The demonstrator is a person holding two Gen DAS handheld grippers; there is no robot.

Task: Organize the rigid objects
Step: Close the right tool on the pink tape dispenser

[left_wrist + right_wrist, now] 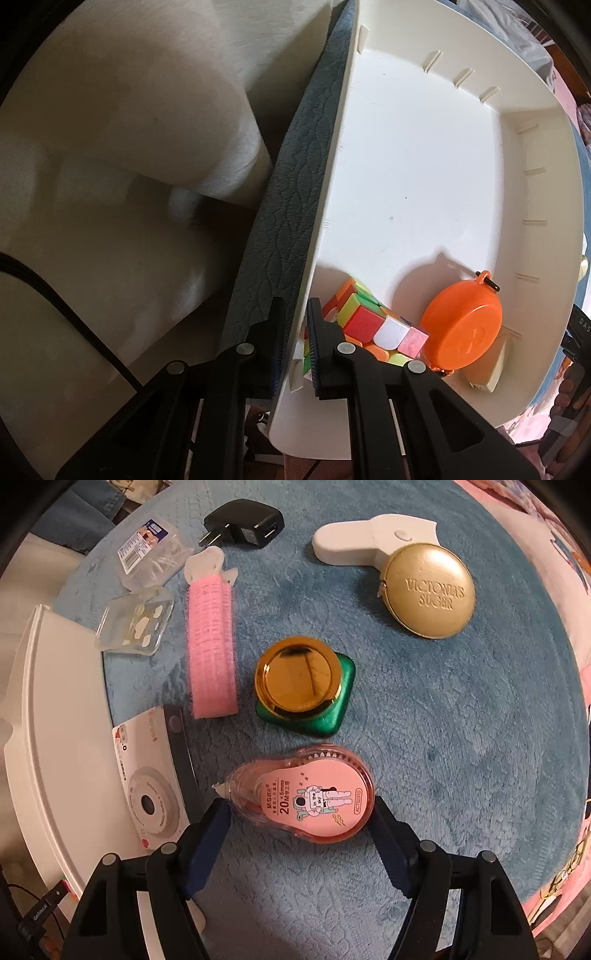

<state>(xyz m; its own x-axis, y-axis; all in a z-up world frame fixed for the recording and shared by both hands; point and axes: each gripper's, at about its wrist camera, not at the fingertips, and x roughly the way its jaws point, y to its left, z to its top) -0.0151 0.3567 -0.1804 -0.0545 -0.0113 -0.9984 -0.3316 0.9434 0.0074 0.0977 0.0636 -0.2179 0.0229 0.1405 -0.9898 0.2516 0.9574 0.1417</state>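
My left gripper (pixel 295 332) is shut on the near wall of a white plastic bin (pixel 325 229), one finger outside, one inside. In the bin lie a multicoloured puzzle cube (pixel 369 325), a round orange case (pixel 461 328) and a small cream piece (pixel 491 365). My right gripper (pixel 301 816) is open, its fingers on either side of a pink correction tape dispenser (pixel 306 797) that lies on the blue mat (pixel 461 738). The bin's rim (pixel 48 738) shows at the left of the right wrist view.
On the mat lie a green box with a gold lid (pixel 303 683), a pink hair roller (pixel 210 646), a gold round compact (pixel 428 590), a white device (pixel 365 539), a black charger (pixel 243 522), two clear cases (pixel 136 620) and a white camera-like gadget (pixel 151 775).
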